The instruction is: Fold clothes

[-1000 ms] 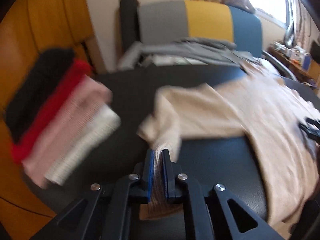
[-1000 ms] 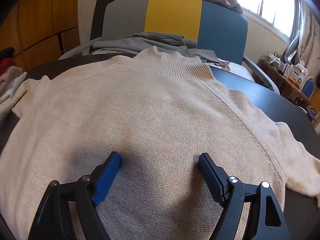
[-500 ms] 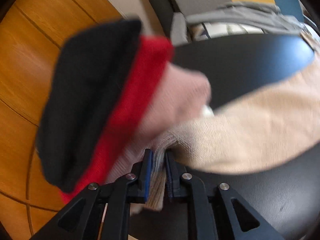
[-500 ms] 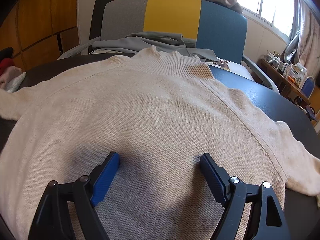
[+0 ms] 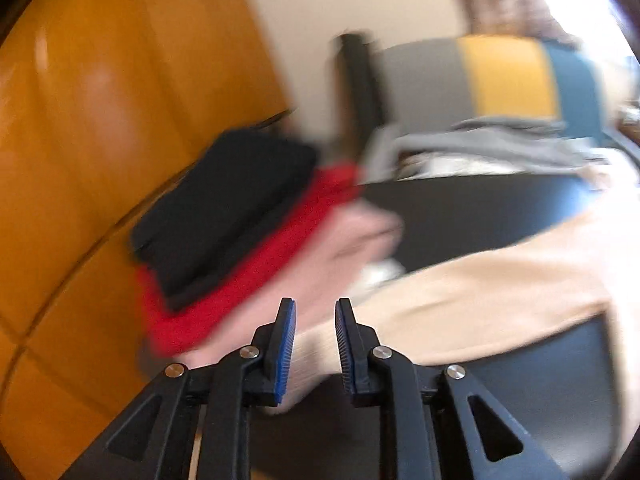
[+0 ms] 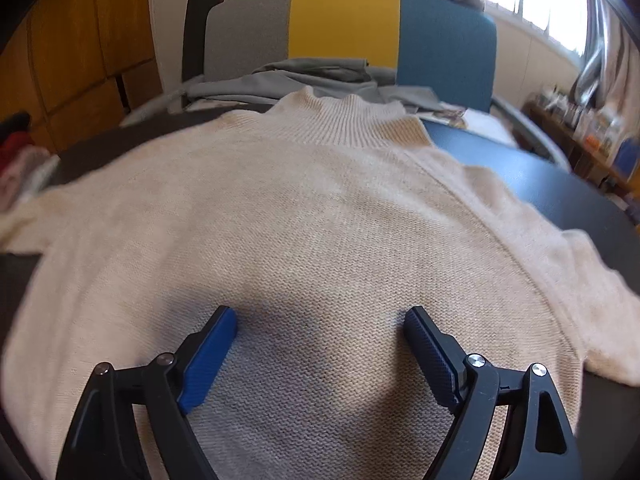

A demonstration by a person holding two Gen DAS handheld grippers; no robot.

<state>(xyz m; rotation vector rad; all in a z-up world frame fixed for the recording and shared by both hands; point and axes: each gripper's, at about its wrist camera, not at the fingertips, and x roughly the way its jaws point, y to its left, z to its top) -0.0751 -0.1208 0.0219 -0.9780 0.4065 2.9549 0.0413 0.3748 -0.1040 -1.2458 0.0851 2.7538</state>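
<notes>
A cream knit sweater [image 6: 320, 208] lies spread flat on the dark table [image 6: 540, 184], collar toward the far side. My right gripper [image 6: 320, 316] hovers open just above its lower body, fingers wide apart with nothing between them. In the blurred left wrist view one sleeve of the sweater [image 5: 500, 292] stretches left across the table [image 5: 480, 208]. Its ribbed cuff [image 5: 312, 364] lies between and below the fingers of my left gripper [image 5: 315, 308], whose jaws stand a little apart and not pressed on the cloth.
A stack of folded clothes [image 5: 240, 232], black on red on pink, sits at the table's left edge against orange wooden panels [image 5: 100, 120]. Beyond the table stands a grey, yellow and blue chair [image 6: 344, 20] with grey garments [image 6: 312, 76] heaped on its seat.
My left gripper carried the sleeve out to the left toward the folded stack, and its jaws have parted from the cuff. The sleeve is now stretched out. The right gripper barely moved.
</notes>
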